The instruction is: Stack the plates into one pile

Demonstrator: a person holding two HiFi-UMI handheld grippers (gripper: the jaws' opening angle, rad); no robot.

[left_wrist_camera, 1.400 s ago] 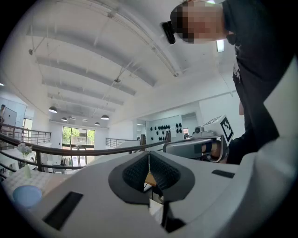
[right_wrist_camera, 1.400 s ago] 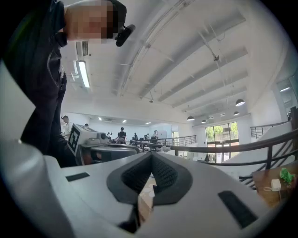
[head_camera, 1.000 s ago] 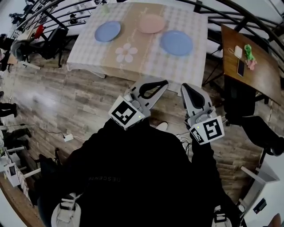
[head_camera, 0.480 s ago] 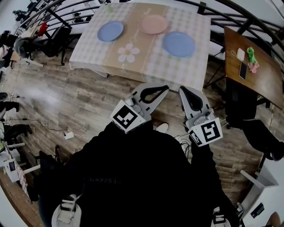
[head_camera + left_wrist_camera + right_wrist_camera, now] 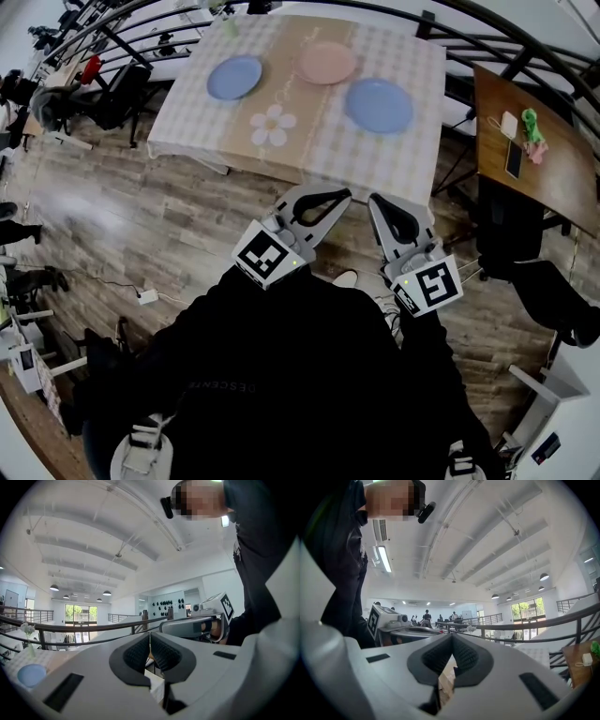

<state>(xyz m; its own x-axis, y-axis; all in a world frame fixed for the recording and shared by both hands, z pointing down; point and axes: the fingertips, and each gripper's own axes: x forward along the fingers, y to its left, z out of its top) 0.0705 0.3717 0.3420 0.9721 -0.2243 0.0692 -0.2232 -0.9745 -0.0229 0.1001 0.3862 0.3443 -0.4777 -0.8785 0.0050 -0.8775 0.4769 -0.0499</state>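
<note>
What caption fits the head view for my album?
Left hand-held gripper and right hand-held gripper, both shut, short of a table with a blue plate, pink plate and another blue plate, unstacked.

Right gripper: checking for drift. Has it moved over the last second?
Yes, slightly: the right gripper shifted leftward in the head view, against the checked-cloth table's near right corner.

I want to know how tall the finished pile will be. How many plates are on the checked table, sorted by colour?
Blue plates: 2, one at the left and one at the right
Pink plate: 1
Total: 3 plates, all lying apart, none stacked yet
</note>
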